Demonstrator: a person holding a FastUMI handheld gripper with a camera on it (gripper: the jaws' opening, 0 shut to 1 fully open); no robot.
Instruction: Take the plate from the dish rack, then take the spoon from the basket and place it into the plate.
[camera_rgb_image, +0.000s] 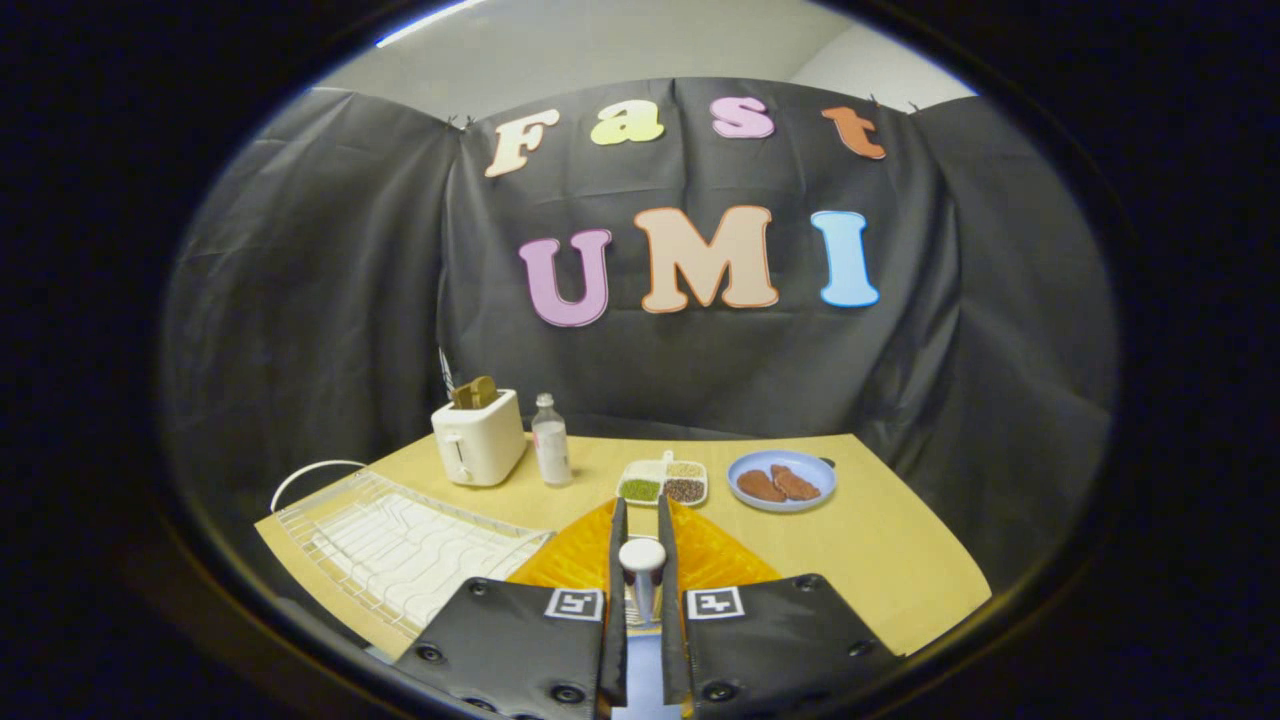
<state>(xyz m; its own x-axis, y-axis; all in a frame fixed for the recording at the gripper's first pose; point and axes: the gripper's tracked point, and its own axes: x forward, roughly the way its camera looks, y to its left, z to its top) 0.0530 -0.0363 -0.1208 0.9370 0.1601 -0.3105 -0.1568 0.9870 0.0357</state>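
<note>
I have the claw (641, 520) low in the middle of the frame, its two fingers (617, 545) standing close together and clenched on the spoon (641, 562). The spoon's pale rounded handle end sits upright between them, and both fingers press on its sides. Below the handle end I see a bluish surface in the gap between the fingers, at the bottom centre of the frame; I cannot tell what it is.

Right behind the fingers, in the lower middle of the frame, lies an orange basket (715, 555) with a woven look, spreading out to both sides of the claw. The spoon is raised in front of it, at the claw.

At lower left I see the white wire dish rack (400, 545) lying on the wooden bench (900, 560), with a curved white handle at its far left end.

Toward the middle left of the frame stands a cream toaster (479, 437) with a brown slice poking out of its top. Just to the right of it is a small clear bottle (550, 440) with a pale cap. Further right, near the frame's centre, is a white divided tray (663, 482) holding green, pale and dark grains. To the right of that tray is a blue dish (781, 480) with two brown pieces of food on it.
</note>
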